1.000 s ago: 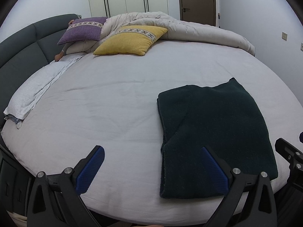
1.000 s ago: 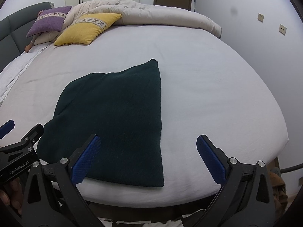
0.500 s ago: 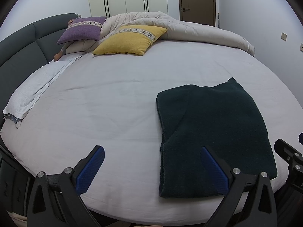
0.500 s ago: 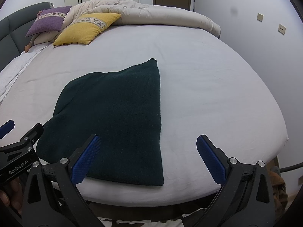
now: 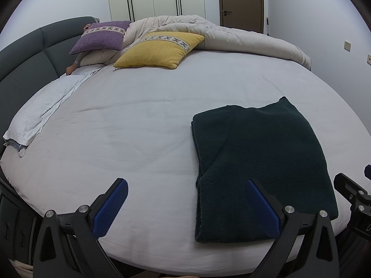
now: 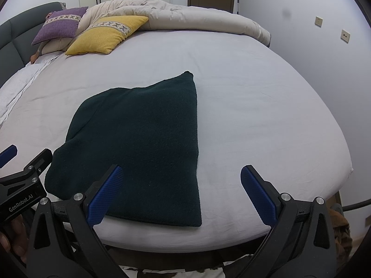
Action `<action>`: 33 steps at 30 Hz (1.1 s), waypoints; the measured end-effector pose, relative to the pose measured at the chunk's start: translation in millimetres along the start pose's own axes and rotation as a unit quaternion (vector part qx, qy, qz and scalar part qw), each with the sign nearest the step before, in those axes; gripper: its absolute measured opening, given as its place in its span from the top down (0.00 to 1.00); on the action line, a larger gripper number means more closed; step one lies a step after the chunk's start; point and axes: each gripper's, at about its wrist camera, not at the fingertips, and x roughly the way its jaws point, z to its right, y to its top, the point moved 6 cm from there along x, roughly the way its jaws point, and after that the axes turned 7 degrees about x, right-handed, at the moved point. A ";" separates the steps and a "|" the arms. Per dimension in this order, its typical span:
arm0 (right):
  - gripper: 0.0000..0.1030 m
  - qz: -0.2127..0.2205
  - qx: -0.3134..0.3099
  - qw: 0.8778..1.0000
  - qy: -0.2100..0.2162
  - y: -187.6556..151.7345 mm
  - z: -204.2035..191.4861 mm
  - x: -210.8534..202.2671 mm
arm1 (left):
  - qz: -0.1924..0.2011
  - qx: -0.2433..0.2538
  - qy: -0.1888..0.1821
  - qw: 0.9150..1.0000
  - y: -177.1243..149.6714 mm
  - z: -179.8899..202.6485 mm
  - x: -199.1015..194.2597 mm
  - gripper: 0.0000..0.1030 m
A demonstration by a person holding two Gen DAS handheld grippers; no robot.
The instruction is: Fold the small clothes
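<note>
Both grippers hang at the near edge of the bed (image 5: 148, 125), each with its blue pads spread wide and nothing between them. The left hand-held gripper (image 5: 185, 206) points at bare sheet just left of the dark green garment (image 5: 262, 162), its right pad overlapping the cloth's near left part in view; whether it touches I cannot tell. The right hand-held gripper (image 6: 183, 194) straddles the garment's near right corner, one pad over cloth, the other over sheet.

That garment (image 6: 143, 146) lies flat near the bed's near right edge, already doubled: a diagonal seam down its left side suggests a sleeve or flap laid inward. Placing it close to the edge keeps it within easy reach of both tools. Released jaws at both near corners look like readiness to pinch those corners and carry them away for another fold, or a finished piece just let go.

Far off, a purple cushion (image 5: 102, 34), a yellow cushion (image 5: 160, 49) and a bunched duvet (image 5: 243, 39) stay well apart from the work.
</note>
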 end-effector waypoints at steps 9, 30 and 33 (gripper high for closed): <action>0.00 0.004 -0.008 1.000 -0.001 0.8 -5.9 -4.4 | -0.001 -0.001 -0.001 1.000 0.8 1.5 0.3 0.00; 0.00 0.002 -0.004 1.000 0.000 -0.1 -2.0 -4.2 | -0.006 -0.002 -0.002 1.000 -0.5 2.7 2.1 0.00; 0.00 0.002 -0.004 1.000 -0.001 -0.1 -2.0 -4.2 | -0.006 -0.003 -0.002 1.000 -0.7 2.9 1.9 0.00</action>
